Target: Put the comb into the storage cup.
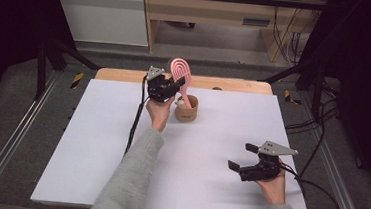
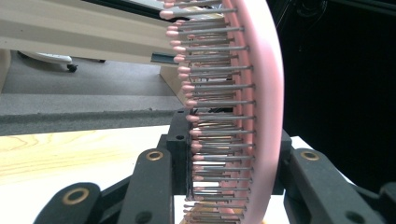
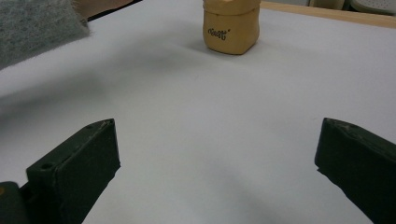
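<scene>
A pink hairbrush [image 1: 181, 70] with metal bristles [image 2: 219, 116] stands upright at the back of the table, its handle slanting down into a tan cup [image 1: 186, 109]. My left gripper [image 1: 177, 85] is shut on the brush just below its head; in the left gripper view the black jaws press the brush [image 2: 266, 116] from both sides. At the front right, my right gripper [image 1: 241, 156] rests low over the white tabletop, open with nothing between its jaws. In the right gripper view the lettered cup [image 3: 231, 28] stands far ahead of that open gripper [image 3: 217, 154].
A white board [image 1: 95, 142] covers the table, with a strip of wood [image 1: 235, 84] showing along the back edge. The left forearm in a grey sleeve [image 1: 127, 180] crosses the board's middle. Cables [image 1: 134, 123] trail from both grippers.
</scene>
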### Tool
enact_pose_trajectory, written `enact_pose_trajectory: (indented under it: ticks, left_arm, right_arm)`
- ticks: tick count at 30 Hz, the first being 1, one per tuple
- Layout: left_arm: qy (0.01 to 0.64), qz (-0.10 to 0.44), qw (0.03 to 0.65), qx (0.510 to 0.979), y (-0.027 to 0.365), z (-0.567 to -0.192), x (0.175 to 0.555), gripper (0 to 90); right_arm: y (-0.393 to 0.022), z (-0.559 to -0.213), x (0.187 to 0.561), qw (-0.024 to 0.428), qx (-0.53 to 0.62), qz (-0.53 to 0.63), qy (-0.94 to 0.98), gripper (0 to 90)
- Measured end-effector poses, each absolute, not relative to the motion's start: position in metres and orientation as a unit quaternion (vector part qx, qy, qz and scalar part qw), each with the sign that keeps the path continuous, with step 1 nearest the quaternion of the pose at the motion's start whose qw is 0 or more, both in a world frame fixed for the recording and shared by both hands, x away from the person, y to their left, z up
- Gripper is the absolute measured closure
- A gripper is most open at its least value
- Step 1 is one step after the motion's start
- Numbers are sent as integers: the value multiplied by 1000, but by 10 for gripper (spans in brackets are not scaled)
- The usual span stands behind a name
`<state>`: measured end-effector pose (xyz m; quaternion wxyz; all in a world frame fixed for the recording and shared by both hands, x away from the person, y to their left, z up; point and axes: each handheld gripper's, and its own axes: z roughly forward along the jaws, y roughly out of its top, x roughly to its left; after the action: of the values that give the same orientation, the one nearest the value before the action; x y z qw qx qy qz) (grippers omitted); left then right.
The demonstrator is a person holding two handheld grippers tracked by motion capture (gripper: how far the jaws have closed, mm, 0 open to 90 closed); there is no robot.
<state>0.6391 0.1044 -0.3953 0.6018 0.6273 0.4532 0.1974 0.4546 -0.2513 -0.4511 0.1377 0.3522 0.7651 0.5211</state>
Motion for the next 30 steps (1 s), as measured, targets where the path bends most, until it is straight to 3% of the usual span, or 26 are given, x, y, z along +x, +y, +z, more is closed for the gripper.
enact_pose_trajectory:
  ticks: [30]
  left_arm:
    - [472, 191, 612, 606, 124, -407, 634, 627]
  right_arm:
    - [-250, -452, 455, 135, 354, 520, 766, 2]
